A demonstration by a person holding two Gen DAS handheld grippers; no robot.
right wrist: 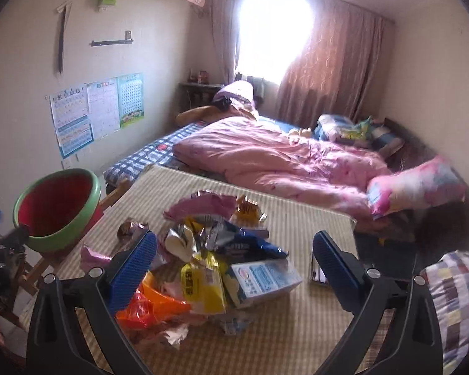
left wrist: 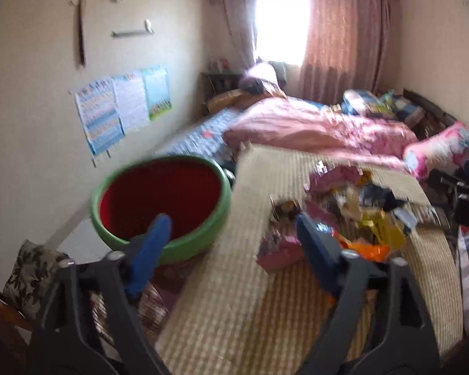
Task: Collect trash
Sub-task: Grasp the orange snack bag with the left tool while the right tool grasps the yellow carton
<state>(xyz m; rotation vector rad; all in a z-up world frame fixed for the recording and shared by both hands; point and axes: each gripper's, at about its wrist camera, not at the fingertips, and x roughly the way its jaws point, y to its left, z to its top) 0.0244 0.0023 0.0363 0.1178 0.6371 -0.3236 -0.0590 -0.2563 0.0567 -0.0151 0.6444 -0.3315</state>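
**Both grippers hanging open above the wrapper pile**

Right gripper (right wrist: pixel 234 259) is hovering with its blue fingers (right wrist: pixel 134 265) spread wide, nothing pinched between them; in its own view they are framing the pile of wrappers (right wrist: pixel 209 259) from above. Left gripper (left wrist: pixel 231 250) is also standing open and gripping nothing, one finger lying in front of the bin, the other over the near edge of the pile (its view is badly smeared, so finer detail is lost).

Among the wrappers, a yellow packet (right wrist: pixel 203 284) is lying just beside a white and blue carton (right wrist: pixel 262 278), an orange bag (right wrist: pixel 153 306) is sitting at the near left edge, and a pink torn wrapper (right wrist: pixel 200 206) is sticking up at the far side. A crumpled scrap (right wrist: pixel 175 337) is lying nearest the camera.

All of it is resting on a woven straw mat (right wrist: pixel 297 212) laid across the near end of the bed. Left of the mat, a green bin (right wrist: pixel 57 206) with a red inside is sitting tilted on a wooden stool (right wrist: pixel 37 268). Beyond the mat a pink quilt (right wrist: pixel 265 156) is lying rumpled, with a flowered pillow (right wrist: pixel 419 184) to the right, posters (right wrist: pixel 93 109) on the left wall, and curtains (right wrist: pixel 328 62) by the bright window.
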